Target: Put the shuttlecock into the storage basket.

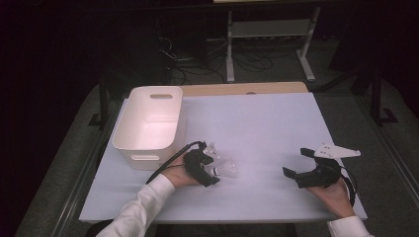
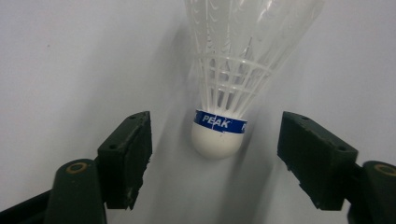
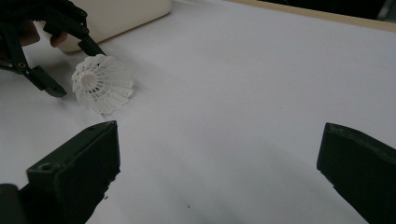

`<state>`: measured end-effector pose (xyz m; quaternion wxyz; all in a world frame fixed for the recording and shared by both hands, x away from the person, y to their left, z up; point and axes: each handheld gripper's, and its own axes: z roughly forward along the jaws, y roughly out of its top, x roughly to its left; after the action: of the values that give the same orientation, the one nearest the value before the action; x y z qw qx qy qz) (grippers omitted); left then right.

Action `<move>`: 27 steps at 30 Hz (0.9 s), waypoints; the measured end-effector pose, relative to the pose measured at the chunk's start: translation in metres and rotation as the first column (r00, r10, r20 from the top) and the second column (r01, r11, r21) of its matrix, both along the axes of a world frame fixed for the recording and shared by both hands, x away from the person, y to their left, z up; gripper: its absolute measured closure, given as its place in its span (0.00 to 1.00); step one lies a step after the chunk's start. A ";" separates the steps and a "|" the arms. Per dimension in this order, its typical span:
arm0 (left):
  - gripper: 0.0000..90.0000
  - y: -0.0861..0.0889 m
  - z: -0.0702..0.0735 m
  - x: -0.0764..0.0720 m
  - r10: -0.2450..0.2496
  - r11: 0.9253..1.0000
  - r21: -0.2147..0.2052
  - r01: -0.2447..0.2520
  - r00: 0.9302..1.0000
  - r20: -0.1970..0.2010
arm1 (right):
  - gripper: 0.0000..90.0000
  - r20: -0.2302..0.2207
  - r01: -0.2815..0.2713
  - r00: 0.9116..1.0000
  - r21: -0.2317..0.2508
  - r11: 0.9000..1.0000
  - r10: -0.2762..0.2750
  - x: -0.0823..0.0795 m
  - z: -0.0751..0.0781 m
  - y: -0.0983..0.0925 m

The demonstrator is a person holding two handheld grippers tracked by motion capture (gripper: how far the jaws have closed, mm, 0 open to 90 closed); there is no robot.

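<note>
A white plastic shuttlecock (image 1: 226, 169) (image 3: 102, 84) lies on its side on the white table (image 1: 262, 123), skirt pointing away from my left gripper (image 1: 213, 168) (image 3: 77, 70). In the left gripper view its white cork with a blue "PEAK" band (image 2: 219, 135) sits between the two black jaws of the left gripper (image 2: 215, 123), with a gap on each side; neither pad touches it. My right gripper (image 1: 296, 161) (image 3: 219, 135) rests near the table's front right, jaws wide open with nothing between them, facing the shuttlecock from a distance.
A white plastic bin (image 1: 123, 136) (image 3: 121, 14) with handle slots stands at the table's left, just behind the left hand. Beyond the table's far wooden edge (image 1: 247, 89) are a desk frame and cables on the floor.
</note>
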<state>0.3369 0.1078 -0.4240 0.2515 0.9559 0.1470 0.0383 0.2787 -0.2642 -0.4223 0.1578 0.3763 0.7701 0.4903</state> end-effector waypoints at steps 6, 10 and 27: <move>0.38 0.000 -0.001 0.000 -0.001 1.000 -0.005 0.001 1.000 -0.003 | 0.00 -0.001 0.000 1.000 -0.002 1.000 0.000 0.000 0.000 0.000; 0.42 -0.001 -0.002 -0.001 -0.014 1.000 -0.004 0.014 1.000 0.004 | 0.00 -0.001 0.000 1.000 -0.002 1.000 0.000 0.000 0.000 0.000; 0.64 -0.004 -0.003 -0.001 -0.033 0.999 -0.027 0.033 0.999 0.017 | 0.00 0.003 0.003 1.000 -0.007 1.000 -0.003 0.000 0.000 0.000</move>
<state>0.3363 0.1040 -0.4266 0.2662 0.9543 0.1297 0.0398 0.2788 -0.2639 -0.4226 0.1611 0.3763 0.7711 0.4878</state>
